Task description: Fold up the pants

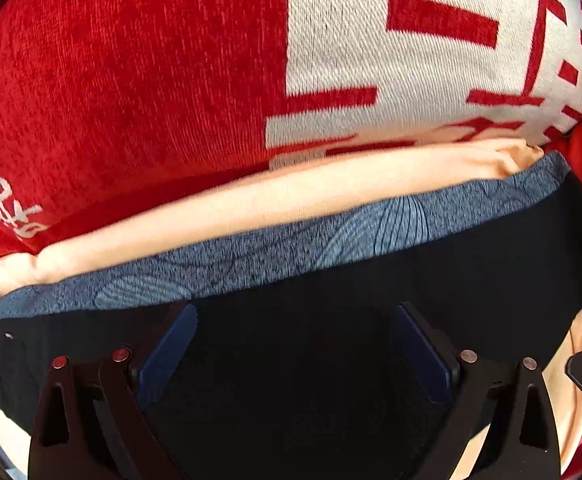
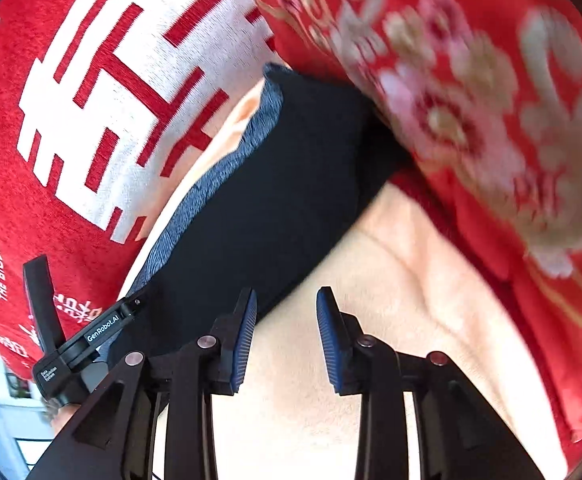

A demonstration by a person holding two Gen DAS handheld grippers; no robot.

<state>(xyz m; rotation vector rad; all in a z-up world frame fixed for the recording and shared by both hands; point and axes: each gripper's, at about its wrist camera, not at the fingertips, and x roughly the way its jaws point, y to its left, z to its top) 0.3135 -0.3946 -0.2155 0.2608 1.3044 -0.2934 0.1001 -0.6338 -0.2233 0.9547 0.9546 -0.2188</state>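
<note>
Folded pants, black with a blue-grey patterned edge, lie as a long band on a peach sheet, the band running left to right in the left wrist view. Red cushion borders the far edge. Left hand-held gripper spread above the black cloth, not pinching. Right hand-held gripper parted, empty, over the sheet beside the pants.

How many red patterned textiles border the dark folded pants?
2. The red pillow with white block lettering lies along the blue-edged side of the black folded pants; the red floral embroidered fabric lies on the opposite side. More may be hidden outside both views.
</note>
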